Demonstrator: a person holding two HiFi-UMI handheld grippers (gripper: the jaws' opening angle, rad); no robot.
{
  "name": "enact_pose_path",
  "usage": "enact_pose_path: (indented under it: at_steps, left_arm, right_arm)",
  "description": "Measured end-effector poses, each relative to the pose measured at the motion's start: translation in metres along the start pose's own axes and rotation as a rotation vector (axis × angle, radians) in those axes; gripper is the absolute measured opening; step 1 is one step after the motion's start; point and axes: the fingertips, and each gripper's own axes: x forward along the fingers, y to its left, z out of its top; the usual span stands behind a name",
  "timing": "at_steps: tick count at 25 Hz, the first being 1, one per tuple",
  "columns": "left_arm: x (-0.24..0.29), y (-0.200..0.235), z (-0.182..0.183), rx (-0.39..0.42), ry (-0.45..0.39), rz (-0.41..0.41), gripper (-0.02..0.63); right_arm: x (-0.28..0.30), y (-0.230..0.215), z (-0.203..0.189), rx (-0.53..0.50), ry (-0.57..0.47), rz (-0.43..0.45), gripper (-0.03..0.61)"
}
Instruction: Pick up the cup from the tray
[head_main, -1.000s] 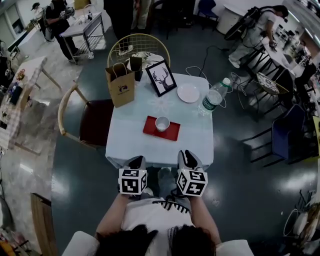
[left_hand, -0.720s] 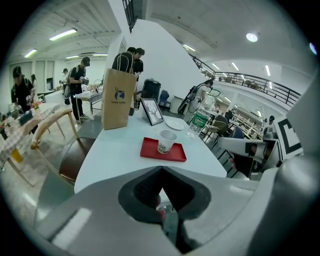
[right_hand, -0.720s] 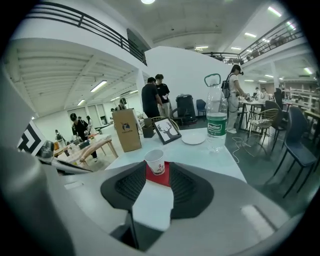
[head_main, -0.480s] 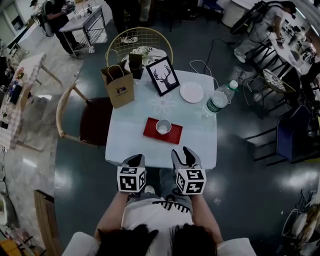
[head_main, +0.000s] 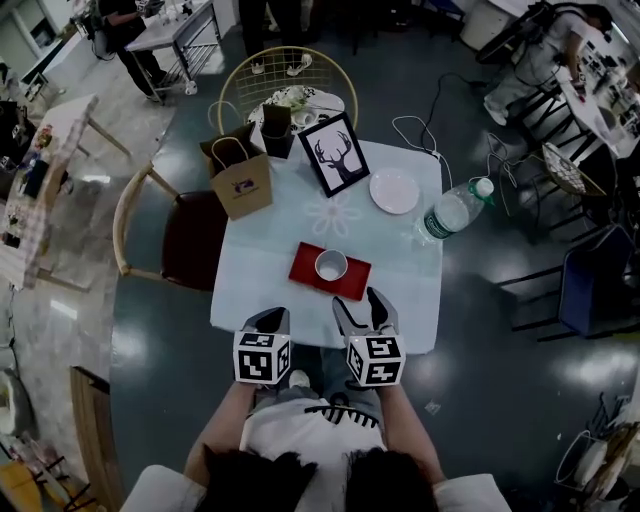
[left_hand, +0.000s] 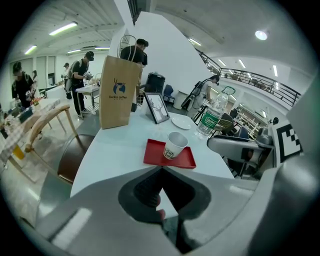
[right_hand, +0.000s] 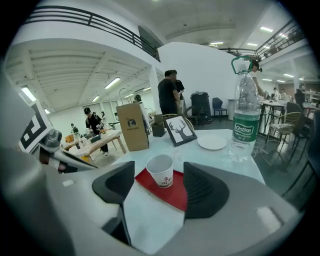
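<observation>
A white paper cup (head_main: 331, 265) stands upright on a red tray (head_main: 354, 276) near the front of the white table (head_main: 260, 270). My right gripper (head_main: 360, 308) is open at the table's near edge, just short of the tray. In the right gripper view the cup (right_hand: 161, 171) and tray (right_hand: 176, 196) lie ahead between its spread pads (right_hand: 204, 189). My left gripper (head_main: 268, 320) is shut and holds nothing, level with the table's front edge. In its view the cup (left_hand: 175, 145) and tray (left_hand: 155, 154) lie ahead, slightly right.
Farther back on the table are a brown paper bag (head_main: 243, 180), a framed deer picture (head_main: 338, 153), a white plate (head_main: 394, 190) and a water bottle (head_main: 452, 212). A wooden chair (head_main: 185, 240) stands at the left, a wire chair (head_main: 290, 80) behind. People work at other tables.
My right gripper has moved forward to the table's edge, toward the tray, and its jaws have spread apart. The left gripper has stayed where it was, shut.
</observation>
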Motion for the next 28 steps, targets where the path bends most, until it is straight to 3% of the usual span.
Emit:
enact_pose_path:
  at_steps: [6,12,15,28]
  left_arm:
    - [0.012,0.006,0.01,-0.028,0.011,0.015,0.0]
    - [0.024,0.011,0.002,-0.159,0.032,0.013,0.0]
    - [0.027,0.018,0.008,-0.209,0.017,0.022,0.0]
    - [0.045,0.022,0.0,-0.159,0.08,0.047,0.0]
  right_arm:
    - [0.025,-0.004,-0.001,-0.144,0.051,0.03,0.35]
    - [0.048,-0.009,-0.011,-0.117,0.08,0.054,0.368]
    - [0.059,-0.012,-0.01,-0.087,0.064,0.063,0.408]
    - [0.09,-0.018,-0.014,-0.138,0.056,0.1,0.428]
